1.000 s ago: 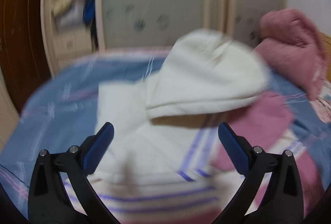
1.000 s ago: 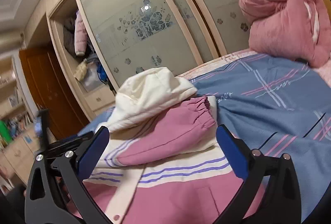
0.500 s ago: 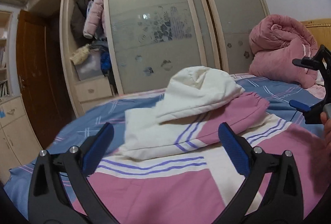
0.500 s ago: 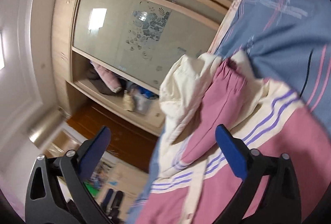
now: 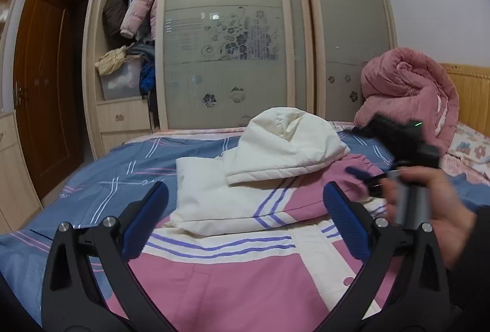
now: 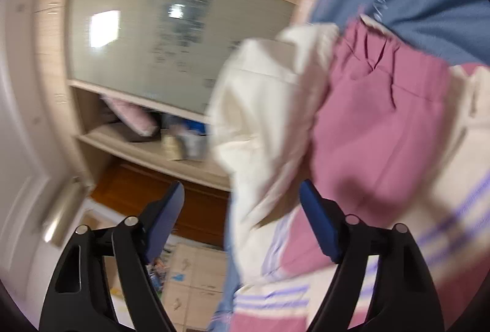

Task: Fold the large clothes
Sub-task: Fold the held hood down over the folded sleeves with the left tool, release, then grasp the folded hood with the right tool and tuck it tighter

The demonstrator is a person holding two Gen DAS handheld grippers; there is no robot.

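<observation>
Since half a second ago my right gripper [image 6: 242,224] has rolled further sideways, view blurred; its blue pads stand wide apart, holding nothing. Left gripper [image 5: 245,218] also gapes empty, hovering over the pink-and-cream hooded jacket with purple stripes [image 5: 245,270], lying partly folded on the blue plaid bedsheet [image 5: 128,172].
</observation>
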